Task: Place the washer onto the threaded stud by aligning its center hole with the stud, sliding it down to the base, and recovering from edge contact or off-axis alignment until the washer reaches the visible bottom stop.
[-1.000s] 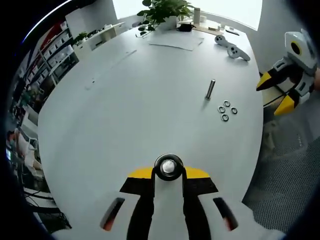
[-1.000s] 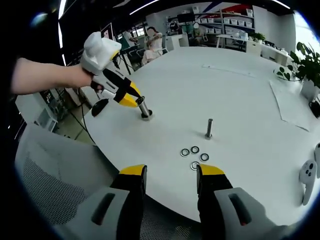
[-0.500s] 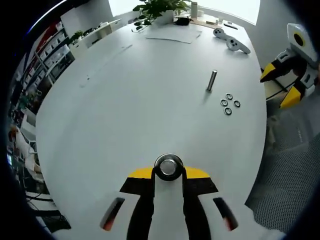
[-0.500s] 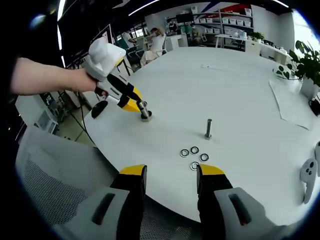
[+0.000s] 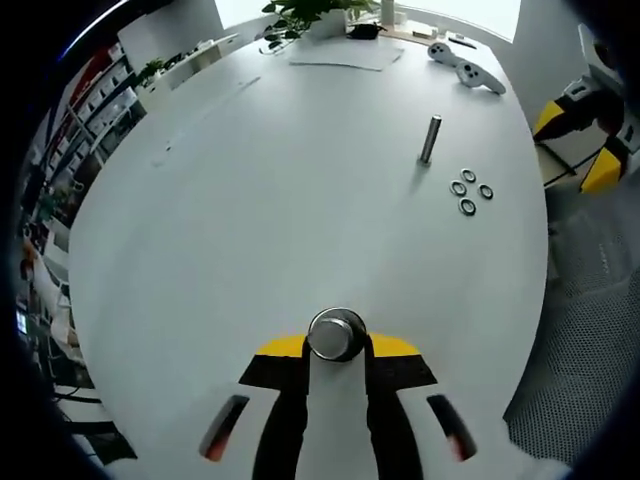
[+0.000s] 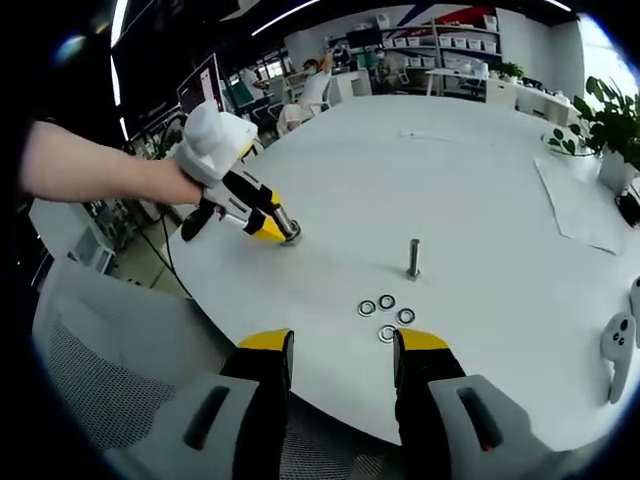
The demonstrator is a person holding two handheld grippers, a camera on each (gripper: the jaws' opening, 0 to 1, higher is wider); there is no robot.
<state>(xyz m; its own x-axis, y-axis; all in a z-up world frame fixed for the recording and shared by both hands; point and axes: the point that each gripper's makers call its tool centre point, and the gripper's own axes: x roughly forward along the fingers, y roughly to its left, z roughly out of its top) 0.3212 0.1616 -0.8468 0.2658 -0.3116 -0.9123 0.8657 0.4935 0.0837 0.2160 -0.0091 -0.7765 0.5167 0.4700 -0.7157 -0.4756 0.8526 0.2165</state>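
A grey threaded stud [image 5: 430, 140] [image 6: 413, 258] stands upright on the white table [image 5: 250, 200] [image 6: 480, 190]. Several steel washers [image 5: 468, 190] [image 6: 385, 315] lie flat in a cluster beside it. My left gripper [image 5: 337, 350] is shut on a second metal stud [image 5: 337, 335], seen end-on between its jaws. In the right gripper view that left gripper [image 6: 268, 226] leans low over the table's near left side, with the held stud [image 6: 291, 232] at its tip. My right gripper [image 6: 340, 352] is open and empty at the table edge, just short of the washers; it also appears as the right gripper [image 5: 590, 130].
White game controllers [image 5: 468, 70] [image 6: 615, 350], a sheet of paper [image 5: 345, 55] [image 6: 585, 205] and a potted plant [image 5: 310, 12] [image 6: 610, 135] lie on the far part of the table. A mesh chair [image 6: 110, 370] stands below the table edge near my right gripper.
My left gripper has tipped lower and flatter toward the table with its stud. The left view has shifted, so the standing stud and washers sit higher and further right. My right gripper has stayed put.
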